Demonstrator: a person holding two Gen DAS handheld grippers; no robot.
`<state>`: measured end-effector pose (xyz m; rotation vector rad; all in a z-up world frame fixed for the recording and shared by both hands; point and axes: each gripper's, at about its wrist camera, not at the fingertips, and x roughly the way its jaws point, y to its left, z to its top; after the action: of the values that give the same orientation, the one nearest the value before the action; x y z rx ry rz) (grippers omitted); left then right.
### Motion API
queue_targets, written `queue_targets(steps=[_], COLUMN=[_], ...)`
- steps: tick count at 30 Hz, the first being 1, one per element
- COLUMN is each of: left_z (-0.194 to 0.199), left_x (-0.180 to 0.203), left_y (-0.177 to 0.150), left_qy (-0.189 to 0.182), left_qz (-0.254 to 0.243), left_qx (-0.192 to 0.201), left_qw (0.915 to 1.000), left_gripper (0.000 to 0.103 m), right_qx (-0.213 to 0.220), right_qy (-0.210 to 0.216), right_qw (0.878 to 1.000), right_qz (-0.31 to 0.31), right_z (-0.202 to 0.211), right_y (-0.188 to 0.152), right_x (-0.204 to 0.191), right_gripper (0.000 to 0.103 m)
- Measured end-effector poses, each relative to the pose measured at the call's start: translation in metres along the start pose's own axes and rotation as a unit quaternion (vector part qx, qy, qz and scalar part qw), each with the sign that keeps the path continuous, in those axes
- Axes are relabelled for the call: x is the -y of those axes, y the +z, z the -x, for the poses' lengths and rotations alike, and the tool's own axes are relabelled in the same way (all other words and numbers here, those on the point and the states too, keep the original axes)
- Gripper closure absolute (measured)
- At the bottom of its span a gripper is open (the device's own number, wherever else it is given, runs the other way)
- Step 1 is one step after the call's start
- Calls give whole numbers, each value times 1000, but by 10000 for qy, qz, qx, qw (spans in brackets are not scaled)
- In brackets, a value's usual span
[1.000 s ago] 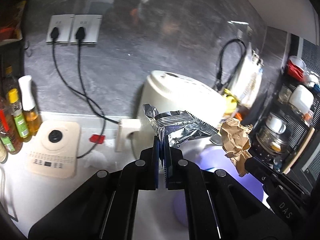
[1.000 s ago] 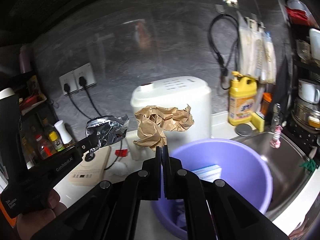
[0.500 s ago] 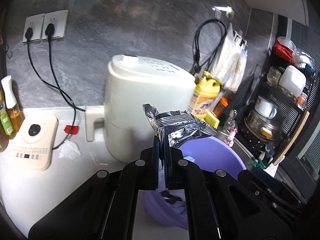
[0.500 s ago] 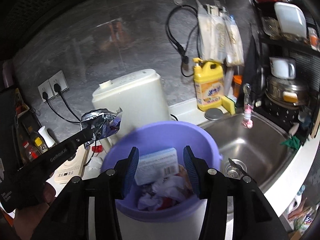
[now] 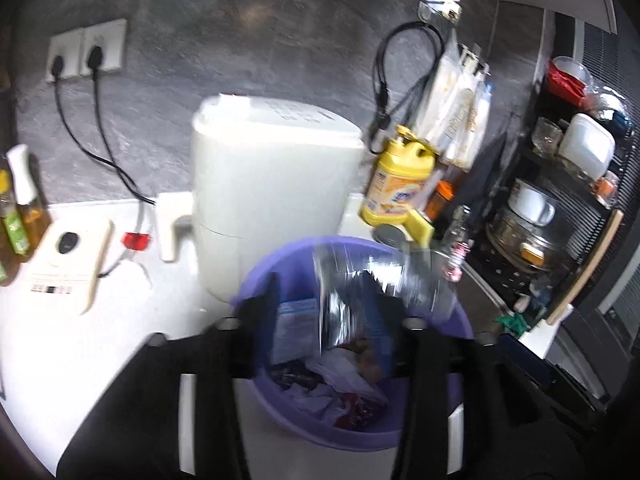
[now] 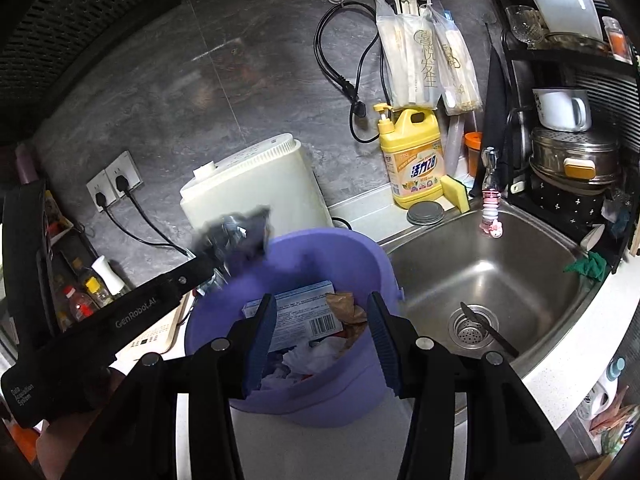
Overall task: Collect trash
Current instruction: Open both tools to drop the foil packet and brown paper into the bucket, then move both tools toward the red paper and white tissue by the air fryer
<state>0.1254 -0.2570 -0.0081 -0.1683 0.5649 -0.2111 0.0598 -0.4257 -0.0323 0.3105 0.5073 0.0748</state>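
Note:
A purple basin (image 6: 320, 412) holds trash: a blue-and-white box (image 6: 300, 312), crumpled brown paper (image 6: 346, 312) and white tissue. My right gripper (image 6: 322, 340) hangs open just above it with nothing between its fingers. In the left wrist view the same basin (image 5: 360, 436) sits below my left gripper (image 5: 324, 312), whose jaws are opening. A silver foil wrapper (image 5: 360, 284) is blurred between them, loose from the pads. From the right wrist view the left gripper (image 6: 208, 264) reaches in from the left, the wrapper (image 6: 236, 236) at its tip over the basin's rim.
A white appliance (image 5: 272, 184) stands right behind the basin. A yellow detergent bottle (image 6: 416, 164) and sponge sit by the steel sink (image 6: 500, 272), which has a knife at its drain. A dish rack (image 6: 572, 160) is at far right. Oil bottles (image 5: 20, 208) and a cream panel device (image 5: 68, 256) are at left.
Both grippers moved right, over the basin. The right jaws opened and the brown paper now lies in the basin. The left jaws have just parted and the foil wrapper is slipping free.

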Motion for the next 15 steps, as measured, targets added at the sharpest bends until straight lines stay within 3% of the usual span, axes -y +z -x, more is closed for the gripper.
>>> queue_targets(steps=[6, 15], left_z=[19, 43], left_x=[-25, -83], left_y=[6, 12], left_qy=[523, 964], left_qz=[187, 417], left_qx=[184, 350], left_qw=[9983, 9938], left_gripper=[36, 32], right_qx=[-95, -27], right_qy=[326, 812], right_qw=[9994, 9955], right_qz=[66, 479], right_z=[-2, -9], right_y=[-1, -1], right_x=[-10, -63], right_gripper=[53, 52])
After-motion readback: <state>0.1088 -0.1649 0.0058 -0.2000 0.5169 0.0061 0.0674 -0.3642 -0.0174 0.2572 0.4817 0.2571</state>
